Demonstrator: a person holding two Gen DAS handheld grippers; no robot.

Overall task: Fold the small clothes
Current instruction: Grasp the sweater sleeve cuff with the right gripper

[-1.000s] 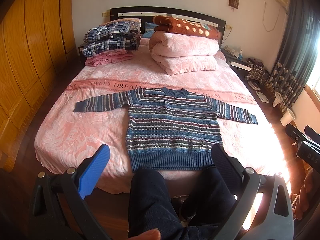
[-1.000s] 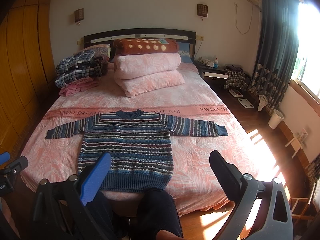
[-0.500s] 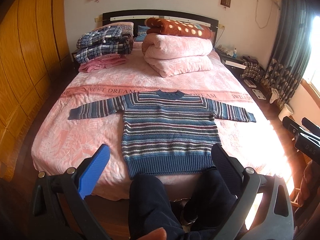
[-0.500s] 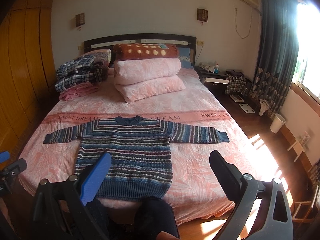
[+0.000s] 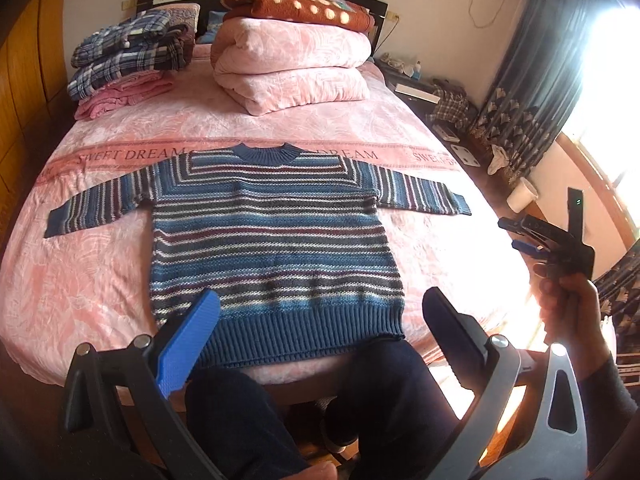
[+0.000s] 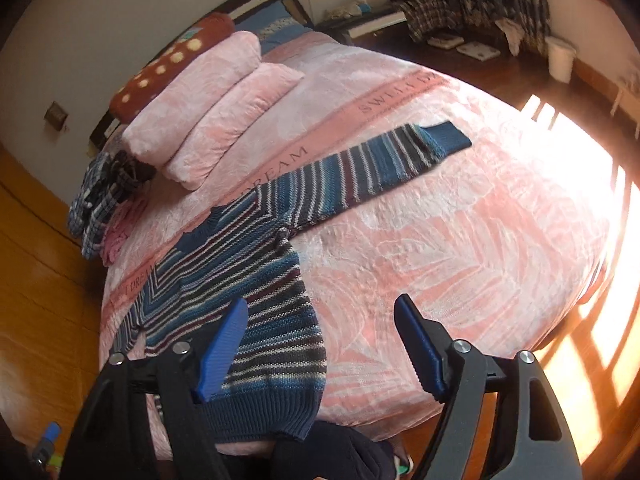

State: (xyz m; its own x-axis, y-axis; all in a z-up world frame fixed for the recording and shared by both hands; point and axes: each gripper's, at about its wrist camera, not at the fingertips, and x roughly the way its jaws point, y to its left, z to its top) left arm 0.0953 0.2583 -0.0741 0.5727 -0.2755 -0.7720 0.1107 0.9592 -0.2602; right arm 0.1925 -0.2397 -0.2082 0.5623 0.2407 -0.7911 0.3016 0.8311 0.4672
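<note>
Striped sweater (image 5: 272, 240) lies flat and face up on the pink bed (image 5: 80, 280), sleeves spread out to left and right, collar toward the far headboard, ribbed hem at the near edge. The hem meets the knees of the person (image 5: 248, 420) seated at the foot of the bed.

Left tongs (image 5: 320, 334): spread wide, nothing between them, held above the near hem and clear of the fabric.

Right tongs (image 6: 320, 352): spread wide, empty, tilted, held over the sweater's right side and the bare bedspread beside it. In the left wrist view they appear at the right edge, gripped by the right hand (image 5: 568, 312).

At the far end of the bed: folded pink quilts (image 5: 292, 68) under a spotted brown blanket (image 5: 296, 4), with a stack of plaid clothes (image 5: 128, 52) to their left.
</note>
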